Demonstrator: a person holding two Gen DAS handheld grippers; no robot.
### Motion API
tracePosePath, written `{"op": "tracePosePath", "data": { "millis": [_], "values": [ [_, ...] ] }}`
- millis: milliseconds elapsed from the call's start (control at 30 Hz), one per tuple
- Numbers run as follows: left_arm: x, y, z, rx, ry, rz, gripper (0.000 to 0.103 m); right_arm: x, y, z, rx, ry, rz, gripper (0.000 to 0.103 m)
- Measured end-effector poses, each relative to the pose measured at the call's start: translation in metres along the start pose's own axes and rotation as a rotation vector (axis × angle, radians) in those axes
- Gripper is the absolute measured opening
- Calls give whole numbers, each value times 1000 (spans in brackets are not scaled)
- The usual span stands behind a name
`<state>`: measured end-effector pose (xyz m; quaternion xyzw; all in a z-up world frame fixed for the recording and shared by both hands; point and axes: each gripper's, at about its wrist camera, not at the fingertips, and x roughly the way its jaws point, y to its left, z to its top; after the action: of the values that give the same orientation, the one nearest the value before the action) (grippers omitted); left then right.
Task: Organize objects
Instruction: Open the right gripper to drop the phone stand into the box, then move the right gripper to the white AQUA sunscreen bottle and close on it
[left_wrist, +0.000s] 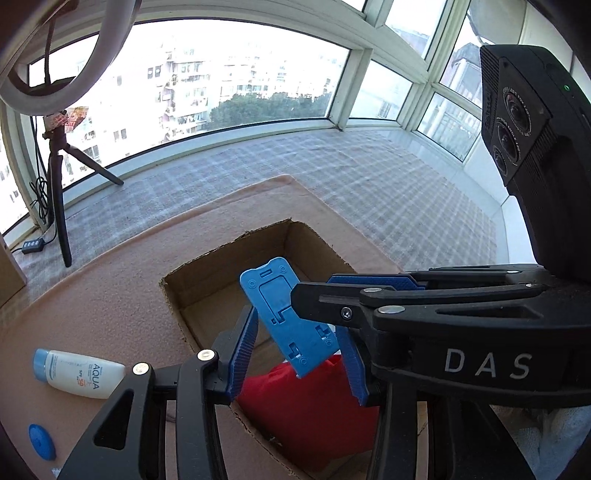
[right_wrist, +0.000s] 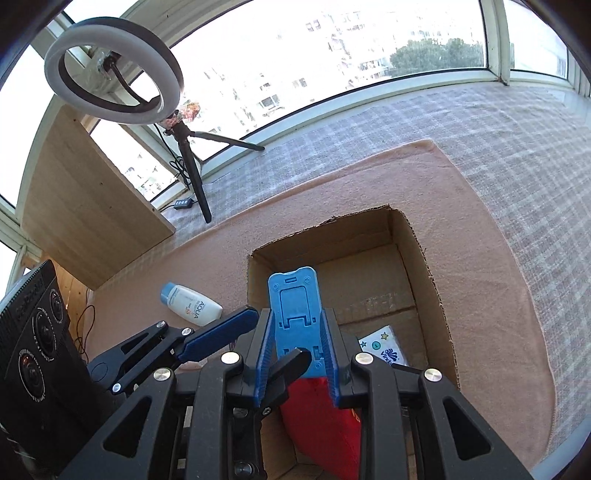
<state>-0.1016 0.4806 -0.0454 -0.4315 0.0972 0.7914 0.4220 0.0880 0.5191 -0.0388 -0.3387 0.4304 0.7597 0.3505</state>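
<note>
The right gripper (right_wrist: 297, 363) clamps the blue phone stand (right_wrist: 295, 314) by its lower end, long axis pointing forward over the cardboard box's (right_wrist: 424, 258) open mouth (red pouch inside); the left gripper (left_wrist: 295, 354) straddles it, apparently slack.

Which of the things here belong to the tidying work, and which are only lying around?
Belong to the job: blue stand, held in the right gripper; cardboard box; red pouch and tissue pack inside it; probably the sunscreen bottle and blue disc outside it.

Just lying about: ring light on its tripod; wooden board; cable remote.
</note>
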Motion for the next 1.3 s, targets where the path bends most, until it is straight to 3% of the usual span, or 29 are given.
{"op": "tracePosePath", "data": {
  "millis": [100,500,933,1067,1133,1300],
  "values": [
    [-2,6,-1,-12,1,13,53,-3,-8,0,17,-23,-22,44],
    [-31,47,-24,-65,-8,87,54,6,10,-5,-8,-17,-11,44],
    [-87,154,-69,-222,-13,251,54,34,84,-7,-138,-20,51,47],
    [-102,187,-86,-276,-10,290,54,49,110,-9,-193,-6,66,61],
    [-109,199,-95,-298,-6,311,55,59,121,-9,-213,7,71,62],
    [-119,225,-113,-353,6,334,72,92,143,-8,-248,77,87,64]
  ]
}}
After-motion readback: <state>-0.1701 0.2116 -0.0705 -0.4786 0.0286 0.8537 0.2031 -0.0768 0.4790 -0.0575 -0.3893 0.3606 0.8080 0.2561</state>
